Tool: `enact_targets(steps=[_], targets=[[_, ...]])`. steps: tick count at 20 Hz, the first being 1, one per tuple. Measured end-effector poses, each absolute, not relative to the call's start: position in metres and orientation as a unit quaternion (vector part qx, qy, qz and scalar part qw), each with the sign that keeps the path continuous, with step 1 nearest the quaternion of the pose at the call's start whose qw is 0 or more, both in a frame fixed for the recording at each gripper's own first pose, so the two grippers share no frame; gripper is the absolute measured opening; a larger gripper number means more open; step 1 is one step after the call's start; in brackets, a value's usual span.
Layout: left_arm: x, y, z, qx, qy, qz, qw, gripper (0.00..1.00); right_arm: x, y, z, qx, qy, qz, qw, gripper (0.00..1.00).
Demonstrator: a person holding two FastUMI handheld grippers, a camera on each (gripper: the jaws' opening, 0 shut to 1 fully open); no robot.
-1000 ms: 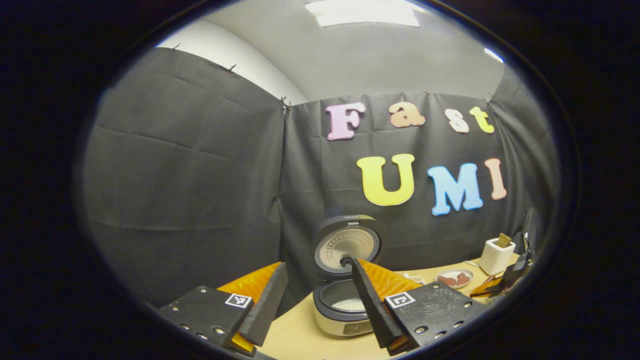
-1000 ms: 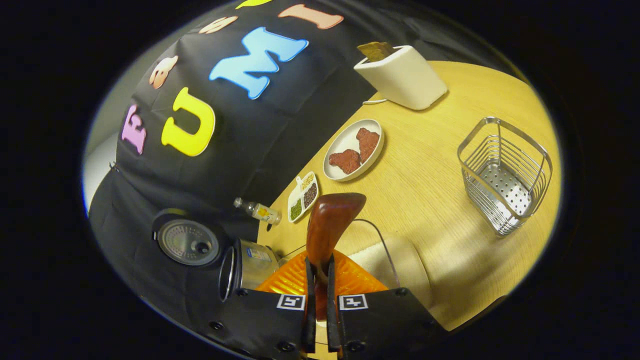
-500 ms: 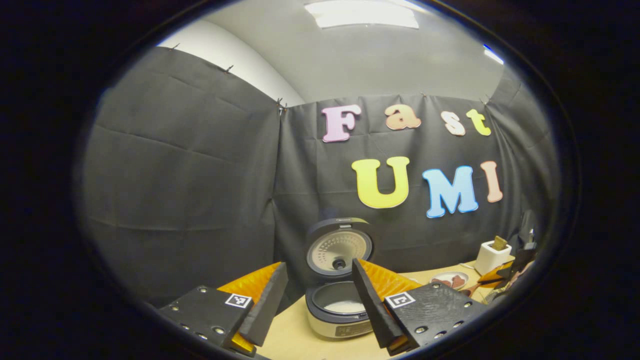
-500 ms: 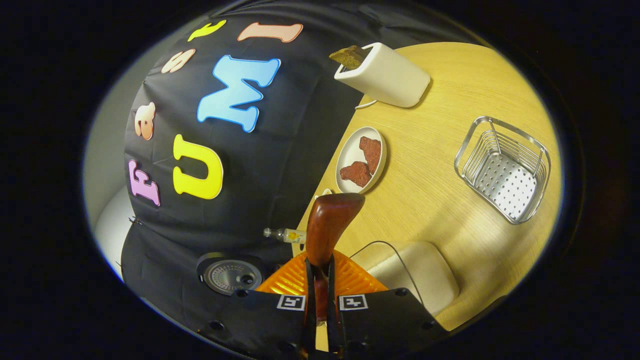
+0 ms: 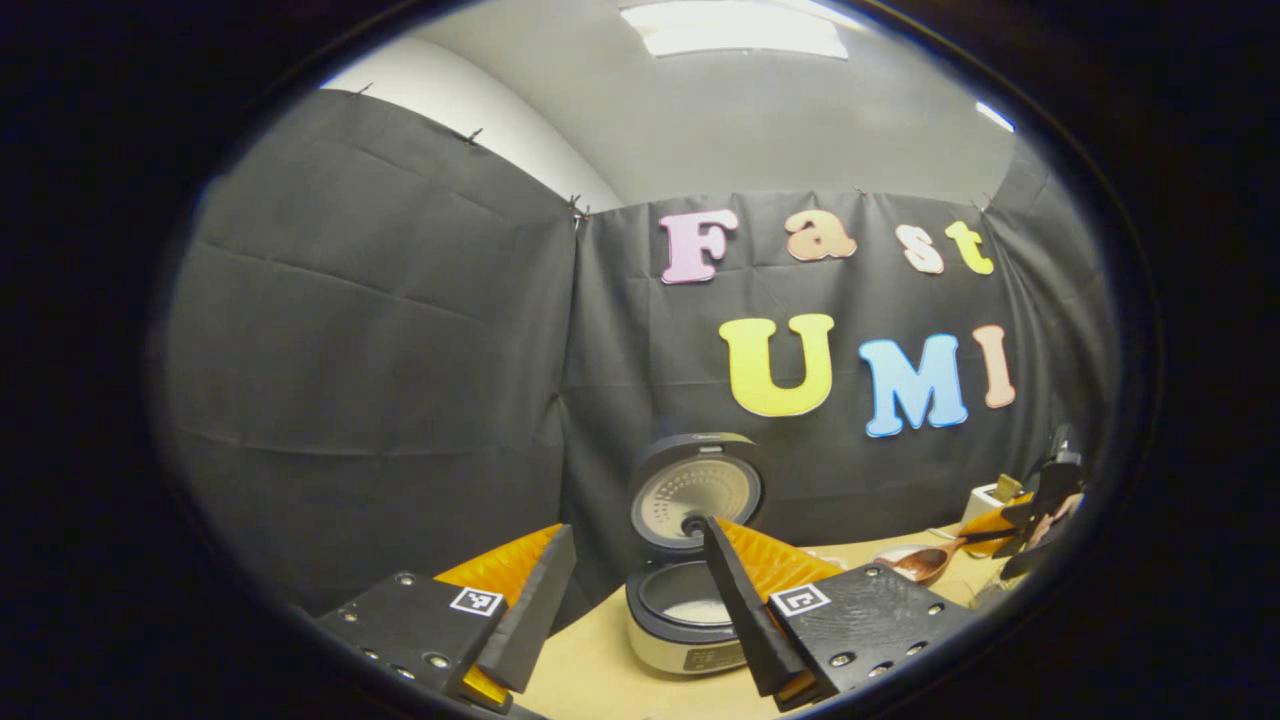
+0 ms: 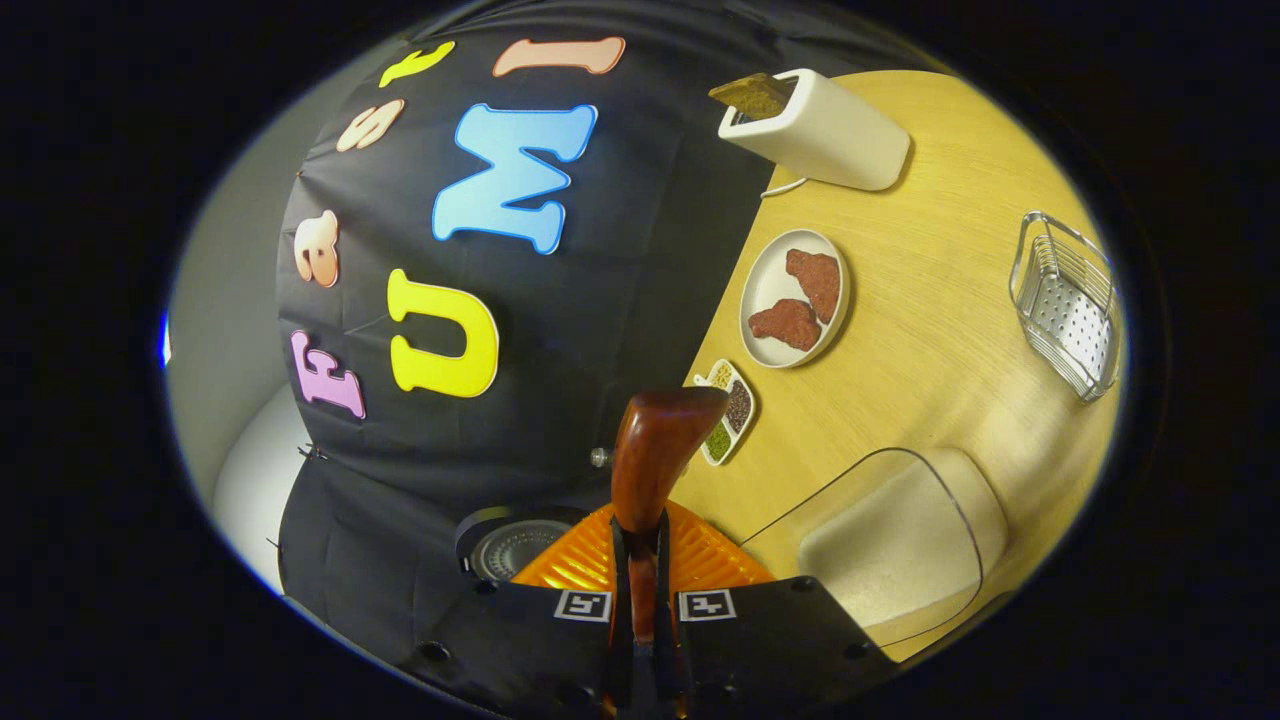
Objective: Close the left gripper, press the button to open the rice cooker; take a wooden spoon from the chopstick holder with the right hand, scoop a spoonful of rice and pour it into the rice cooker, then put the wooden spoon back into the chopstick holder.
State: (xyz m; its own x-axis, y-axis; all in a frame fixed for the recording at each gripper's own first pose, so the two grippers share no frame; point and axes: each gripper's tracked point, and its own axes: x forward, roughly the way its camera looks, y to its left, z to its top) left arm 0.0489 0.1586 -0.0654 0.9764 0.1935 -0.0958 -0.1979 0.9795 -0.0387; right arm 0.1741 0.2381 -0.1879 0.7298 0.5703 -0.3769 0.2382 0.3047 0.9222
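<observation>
In the left gripper view, the left gripper (image 5: 635,610) stands with its two black fingers well apart and nothing between them; past them, at about five o'clock of centre, the round grey rice cooker (image 5: 685,625) sits on the pale wooden table (image 5: 600,680) with its lid raised and some white rice in the pot. Near four o'clock, at the edge, the right gripper (image 5: 1005,525) carries the dark brown wooden spoon (image 5: 925,562), bowl toward the cooker. In the right gripper view, the right gripper (image 6: 641,610) has its fingers pressed on the spoon's handle, the bowl (image 6: 660,440) rising just above centre. At four o'clock lies the clear container of white rice (image 6: 900,540); at three o'clock, the wire chopstick holder (image 6: 1065,305), empty. At one o'clock lie a white plate with two red pieces (image 6: 760,300) and a white toaster (image 6: 830,135). The spoon looks stiff, light and smooth, so it may twist; a grip low on the handle seems best
</observation>
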Motion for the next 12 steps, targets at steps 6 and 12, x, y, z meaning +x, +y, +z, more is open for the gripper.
enact_targets(steps=[6, 12], targets=[[0.04, 0.179, -0.07, -0.026, 0.048, 0.117, 0.992, 0.8, 0.187, 0.28, -0.163, 0.568, 0.343, 0.151, 0.733, 0.1], [0.032, 0.196, -0.081, -0.03, 0.056, 0.136, 0.989, 0.8, 0.2, 0.328, -0.144, 0.552, 0.34, 0.19, 0.737, 0.1]])
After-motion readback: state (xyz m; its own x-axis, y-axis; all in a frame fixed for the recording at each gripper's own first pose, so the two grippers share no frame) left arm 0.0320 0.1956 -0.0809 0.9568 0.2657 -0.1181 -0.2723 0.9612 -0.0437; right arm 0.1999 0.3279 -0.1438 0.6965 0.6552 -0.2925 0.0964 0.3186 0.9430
